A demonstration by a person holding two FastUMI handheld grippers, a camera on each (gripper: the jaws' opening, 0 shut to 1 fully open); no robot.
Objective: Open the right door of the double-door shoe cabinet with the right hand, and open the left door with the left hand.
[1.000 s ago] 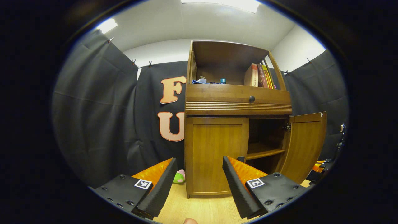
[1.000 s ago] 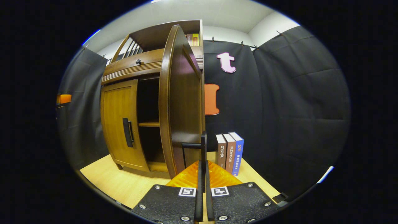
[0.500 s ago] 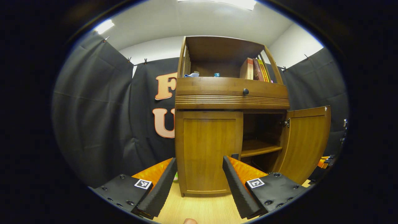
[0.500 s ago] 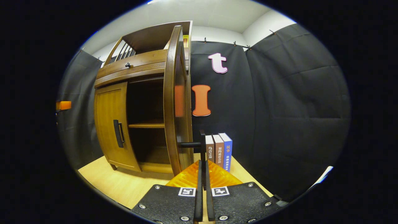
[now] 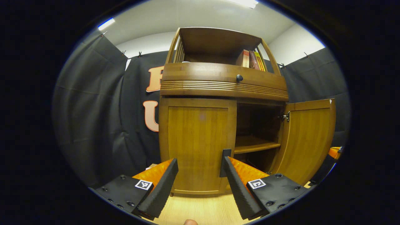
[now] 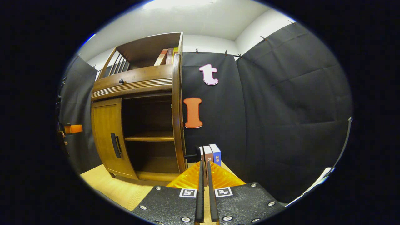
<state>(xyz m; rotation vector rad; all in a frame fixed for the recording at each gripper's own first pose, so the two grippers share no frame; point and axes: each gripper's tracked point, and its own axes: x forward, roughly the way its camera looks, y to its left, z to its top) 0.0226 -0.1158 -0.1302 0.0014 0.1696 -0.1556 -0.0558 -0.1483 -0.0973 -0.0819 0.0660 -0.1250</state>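
Shoe cabinet (image 5: 223,84) stands on the pale wooden floor (image 5: 203,211) against the booth's black cloth wall, and its two lower doors are in different states. In the left gripper view the right door (image 5: 307,137) is swung wide on its hinge, baring one inner shelf (image 5: 254,145), while the left door (image 5: 200,143) lies flush and closed.

The right gripper (image 6: 204,170) is clamped on the right door's handle (image 6: 193,155), its fingers pinched almost together around the thin bar, which explains why the door is seen edge-on (image 6: 177,115) in the right gripper view: it is held out at the end of its swing.

The left gripper (image 5: 198,168) hangs just in front of the left door with its fingers spread wide and nothing between them. The left door's handle (image 6: 115,145) sits at that door's inner edge; the gripper's own finger partly covers it in the left gripper view, so the gripper seems lined up to take it next (my judgement).

Counted: two doors, one open and one closed; one drawer knob (image 5: 239,77); three books (image 6: 210,153) upright on the floor beside the cabinet's right side.
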